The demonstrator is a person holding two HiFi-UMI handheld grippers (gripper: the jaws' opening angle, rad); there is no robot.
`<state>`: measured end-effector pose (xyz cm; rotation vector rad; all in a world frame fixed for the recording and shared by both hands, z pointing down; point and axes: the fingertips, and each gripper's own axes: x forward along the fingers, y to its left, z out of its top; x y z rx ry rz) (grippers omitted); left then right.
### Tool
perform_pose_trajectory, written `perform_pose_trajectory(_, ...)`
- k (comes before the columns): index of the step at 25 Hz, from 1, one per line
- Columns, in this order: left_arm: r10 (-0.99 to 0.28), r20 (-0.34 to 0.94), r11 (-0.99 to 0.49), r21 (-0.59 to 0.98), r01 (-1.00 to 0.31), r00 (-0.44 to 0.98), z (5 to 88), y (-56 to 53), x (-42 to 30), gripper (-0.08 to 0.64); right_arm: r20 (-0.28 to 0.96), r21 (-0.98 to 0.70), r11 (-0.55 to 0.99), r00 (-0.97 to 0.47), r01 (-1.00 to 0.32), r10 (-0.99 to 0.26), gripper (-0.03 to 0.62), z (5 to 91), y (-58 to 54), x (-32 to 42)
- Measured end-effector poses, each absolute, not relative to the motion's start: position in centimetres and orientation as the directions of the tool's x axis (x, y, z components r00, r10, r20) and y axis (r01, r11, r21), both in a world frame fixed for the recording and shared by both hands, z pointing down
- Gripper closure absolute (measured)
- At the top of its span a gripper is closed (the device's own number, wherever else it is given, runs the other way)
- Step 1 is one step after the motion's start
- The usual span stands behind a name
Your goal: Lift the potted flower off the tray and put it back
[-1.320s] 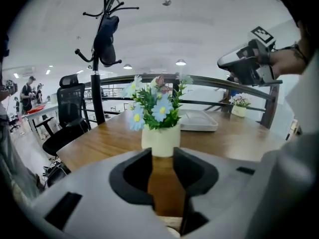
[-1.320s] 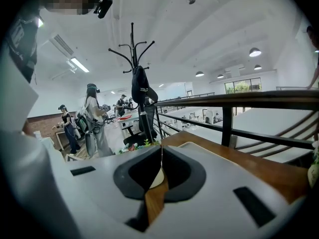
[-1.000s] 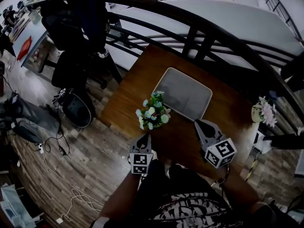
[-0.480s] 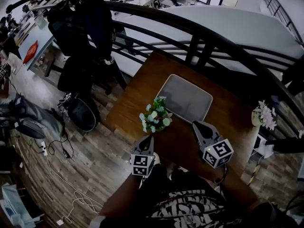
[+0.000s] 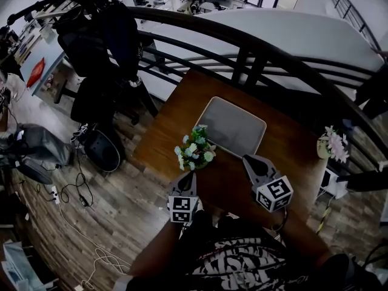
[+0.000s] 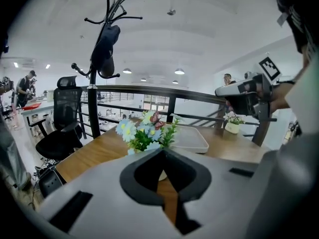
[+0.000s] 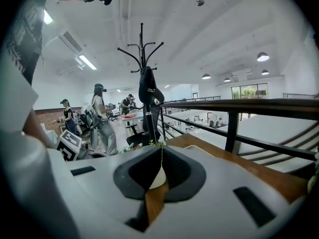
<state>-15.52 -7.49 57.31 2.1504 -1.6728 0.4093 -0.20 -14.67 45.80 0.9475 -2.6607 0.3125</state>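
The potted flower (image 5: 194, 150), a small white pot with pale blue and white blooms, stands on the wooden table (image 5: 182, 105) just off the near-left corner of the grey tray (image 5: 234, 126). My left gripper (image 5: 190, 176) is shut and empty close behind the pot. In the left gripper view the blooms (image 6: 144, 132) rise above the closed jaws (image 6: 163, 151), with the tray (image 6: 192, 139) beyond. My right gripper (image 5: 247, 160) hovers near the tray's front edge. Its jaws (image 7: 160, 148) meet at the tips with nothing held.
A second potted flower (image 5: 330, 144) sits at the table's right end. A black railing (image 5: 254, 59) runs behind the table. A coat stand (image 6: 102, 59) and office chair (image 6: 65, 118) are to the left, and cables lie on the floor (image 5: 79, 193).
The left gripper has lifted slightly behind the flower. The pot stays on the table and the right gripper keeps its place.
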Motion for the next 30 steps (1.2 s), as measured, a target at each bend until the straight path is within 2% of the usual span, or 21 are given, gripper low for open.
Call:
perform_pose_trajectory(6,-0.850,0.471,-0.204,0.114,-0.972,0.234,58.9,-7.6,-15.5,0.552,0.352,-0.063,0.769,-0.735,-0.637,-0.580,0.594,46.2,-15.3,-0.1)
perform_pose_trajectory(10,-0.853,0.466,-0.210,0.109,-0.972,0.236,60.0,-7.8,-15.2,0.532,0.353,-0.099,0.757,-0.734,-0.646,-0.580,0.594,46.4,-15.7,0.0)
perform_pose_trajectory(16,-0.818,0.492,-0.257,0.151,-0.954,0.298,63.0,-8.2,-14.2,0.310,0.348,-0.100,0.764,-0.742,-0.638,-0.574,0.594,46.0,-16.2,-0.7)
perform_pose_trajectory(22,-0.827,0.476,-0.271,0.130,-0.954,0.300,64.5,-10.6,-14.9,0.128,0.358,-0.107,0.759,-0.737,-0.642,-0.573,0.594,45.9,-16.6,-0.4)
perform_pose_trajectory(26,-0.803,0.499,-0.319,0.099,-0.943,0.324,67.0,-12.2,-14.8,0.047,0.371,-0.107,0.754,-0.730,-0.648,-0.574,0.594,46.2,-16.8,-0.4)
perform_pose_trajectory(30,-0.800,0.507,-0.318,0.095,-0.943,0.321,68.1,-13.9,-15.0,0.035,0.386,-0.113,0.752,-0.726,-0.650,-0.569,0.594,46.9,-17.1,-0.2)
